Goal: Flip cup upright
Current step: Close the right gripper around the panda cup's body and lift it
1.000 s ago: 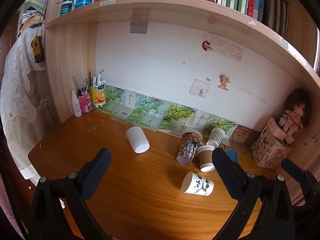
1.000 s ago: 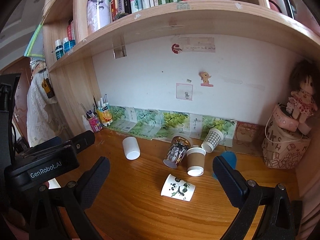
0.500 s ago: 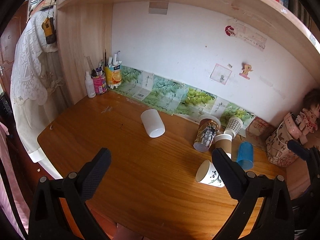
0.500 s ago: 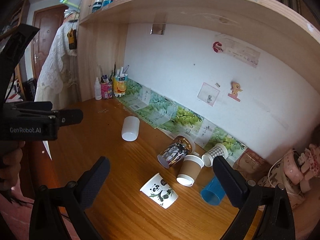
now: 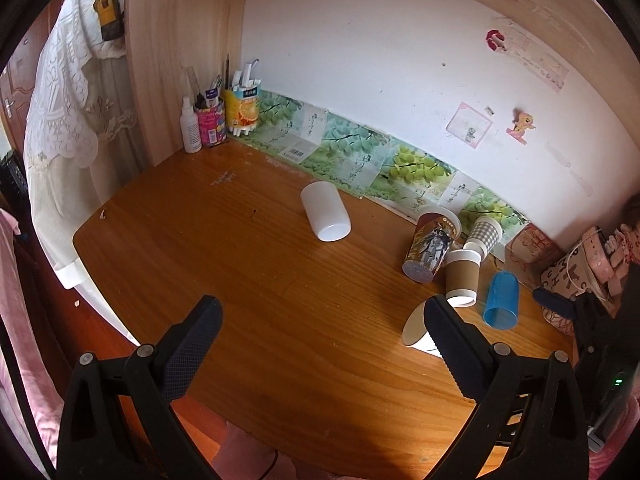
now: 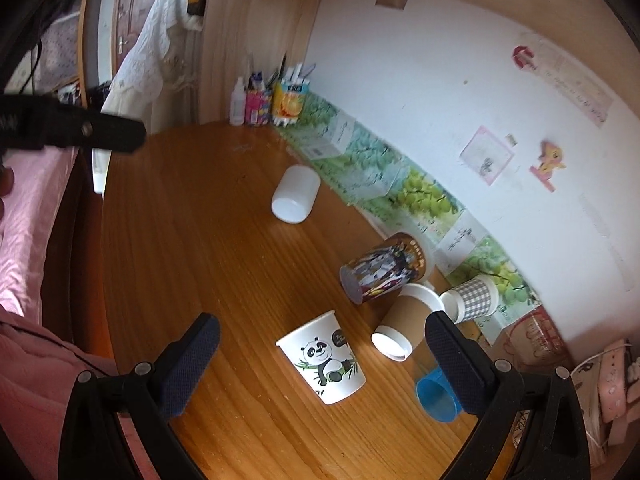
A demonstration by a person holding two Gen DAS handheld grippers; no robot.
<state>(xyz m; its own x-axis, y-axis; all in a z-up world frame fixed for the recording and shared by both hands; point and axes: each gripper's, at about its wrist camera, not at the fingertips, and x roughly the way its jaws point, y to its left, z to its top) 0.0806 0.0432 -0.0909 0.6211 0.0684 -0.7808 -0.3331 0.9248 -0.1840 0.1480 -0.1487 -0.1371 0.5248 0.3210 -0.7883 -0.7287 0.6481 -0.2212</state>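
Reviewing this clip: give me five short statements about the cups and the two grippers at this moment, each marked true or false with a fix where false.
1. The panda cup lies on its side on the desk. True.
2. The right gripper is shut on the panda cup. False: its jaws are wide open and hold nothing.
3. The white cup stands upright. False: it lies on its side, apart from the other cups.
4. The left gripper is open and empty. True.
5. The blue cup is stacked inside the brown sleeved cup. False: it lies beside it.
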